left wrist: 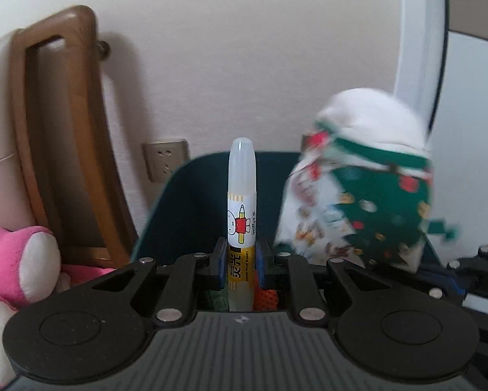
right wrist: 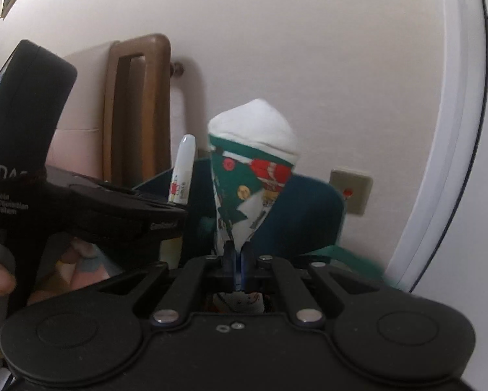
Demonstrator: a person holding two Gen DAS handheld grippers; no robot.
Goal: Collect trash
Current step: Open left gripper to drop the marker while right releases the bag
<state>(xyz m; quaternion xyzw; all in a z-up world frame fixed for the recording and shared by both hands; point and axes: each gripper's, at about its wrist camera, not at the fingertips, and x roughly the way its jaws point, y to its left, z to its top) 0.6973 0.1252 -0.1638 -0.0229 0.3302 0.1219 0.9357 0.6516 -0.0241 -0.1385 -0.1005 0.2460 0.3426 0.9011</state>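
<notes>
1. Our left gripper (left wrist: 241, 268) is clamped on a glue stick (left wrist: 241, 208), held upright by its lower body so the capped end clears the dark teal bin (left wrist: 195, 202) behind it.
2. Our right gripper (right wrist: 239, 260) pinches the tip of a patterned Christmas sock (right wrist: 250, 176), which stands up above the jaws.
3. We judge both items are being carried to the bin to drop together.
4. Around us: a wooden chair (left wrist: 58, 123) against the wall, a pink plush toy (left wrist: 19, 260) at lower left, a wall socket (left wrist: 165, 163).
5. The two tools sit just beside each other, so crowding over the bin mouth is the main obstacle.
</notes>
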